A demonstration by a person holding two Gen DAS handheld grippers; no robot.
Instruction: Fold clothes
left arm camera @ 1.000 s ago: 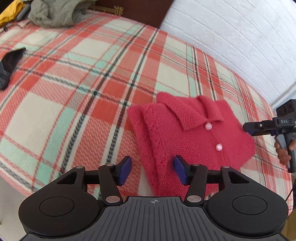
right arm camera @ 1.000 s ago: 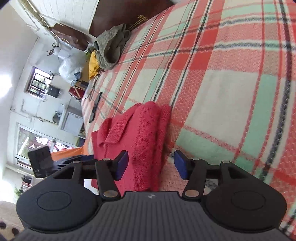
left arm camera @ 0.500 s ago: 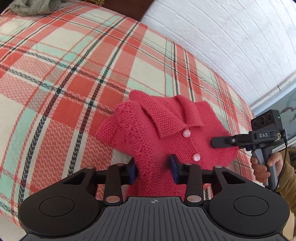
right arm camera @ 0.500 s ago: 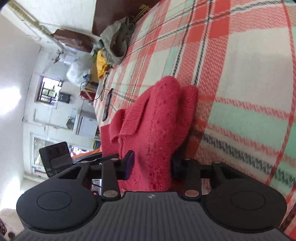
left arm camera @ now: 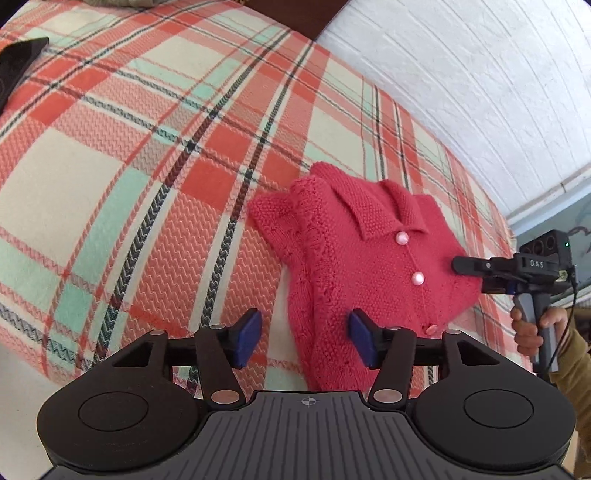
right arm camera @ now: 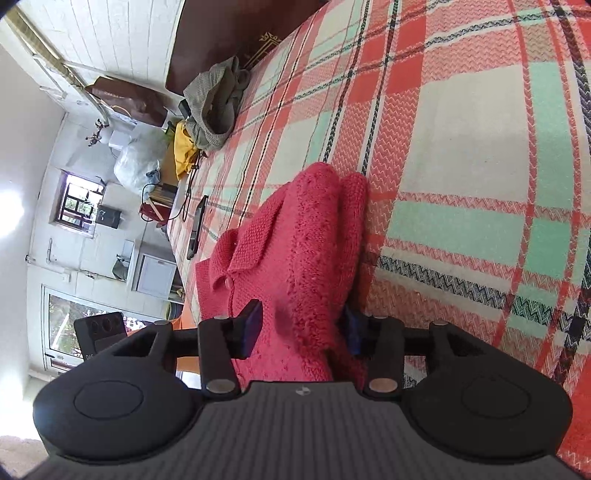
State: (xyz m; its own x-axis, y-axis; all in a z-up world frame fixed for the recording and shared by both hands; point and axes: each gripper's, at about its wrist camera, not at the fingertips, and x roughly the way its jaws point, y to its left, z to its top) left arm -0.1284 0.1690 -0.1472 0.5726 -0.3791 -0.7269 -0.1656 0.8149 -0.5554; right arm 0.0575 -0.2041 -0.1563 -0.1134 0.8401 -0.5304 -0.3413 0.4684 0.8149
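A folded red knitted cardigan with pink buttons lies collar-up on the plaid bedspread. My left gripper is at its near left edge. Its jaws are opening; the cardigan's side fold lies between them by the right pad, and the left pad stands clear. My right gripper straddles the opposite side of the cardigan. Its jaws are opening too, with thick knit still filling the gap. In the left wrist view its upper finger rests over the cardigan's right edge, and a hand holds its handle.
A grey-green garment heap and a yellow cloth lie at the bed's far end by the dark headboard. A flat black object lies on the bedspread. A white wall borders the bed.
Half a second ago both grippers were pinched on the cardigan's two sides. Now both pairs of jaws stand wider and the cardigan lies flat on the bedspread.
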